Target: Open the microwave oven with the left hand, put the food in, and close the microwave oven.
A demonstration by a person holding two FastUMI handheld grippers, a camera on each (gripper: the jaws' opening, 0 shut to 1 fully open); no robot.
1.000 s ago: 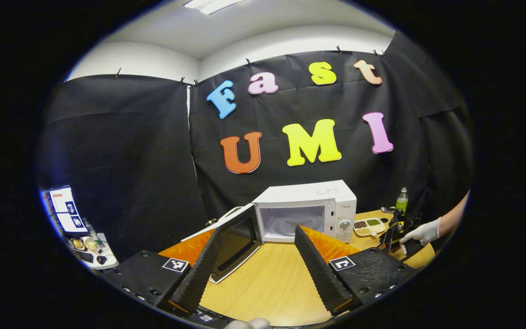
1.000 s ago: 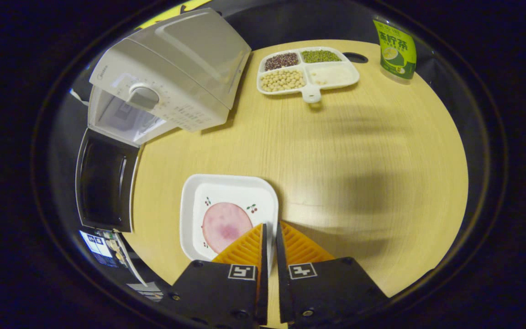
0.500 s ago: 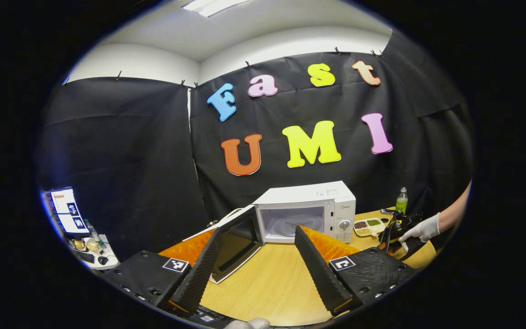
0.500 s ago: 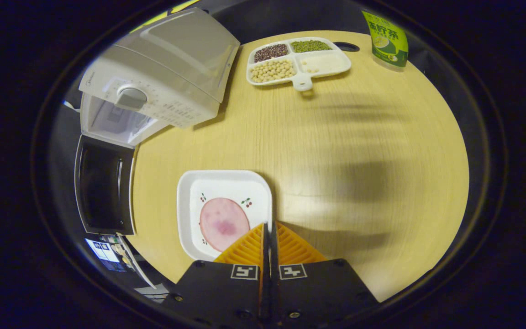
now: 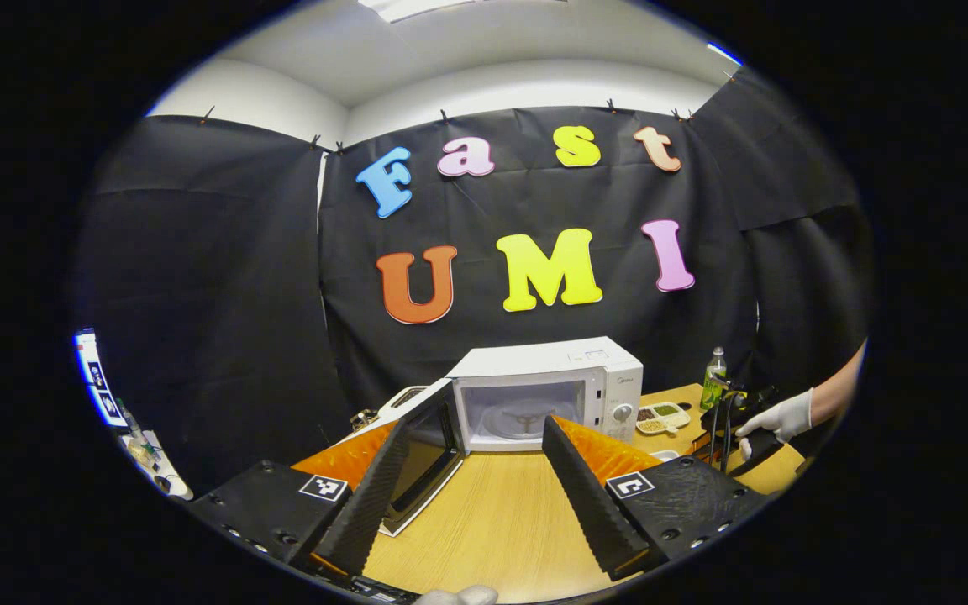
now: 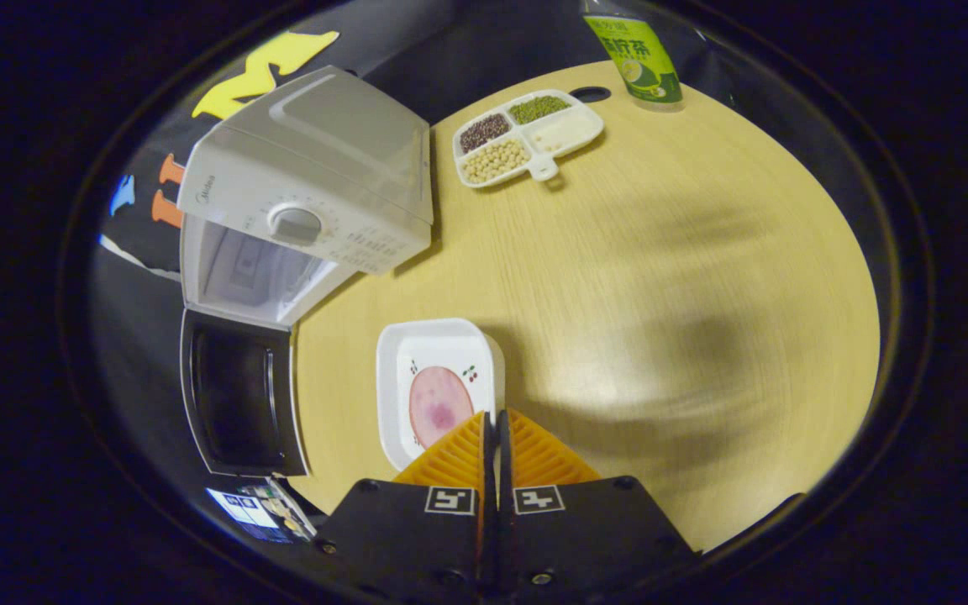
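white microwave (image 6: 316, 181) door (image 6: 240, 393) swung open; ham slice (image 6: 440, 405) on square plate (image 6: 436, 344) nearby.

Pale wooden table (image 6: 660, 277), round at its far edge. Carries a white microwave (image 6: 316, 176) at far left, door (image 6: 240, 395) swung open toward the near side. Also a white square plate (image 6: 438, 382) with a pink slice near the middle, a divided tray (image 6: 526, 139) of beans farther back, and a green bottle (image 6: 635, 59) at the far edge.

Divided snack tray (image 6: 526, 139) near green bottle (image 6: 635, 55) on round wooden table (image 6: 702, 252).
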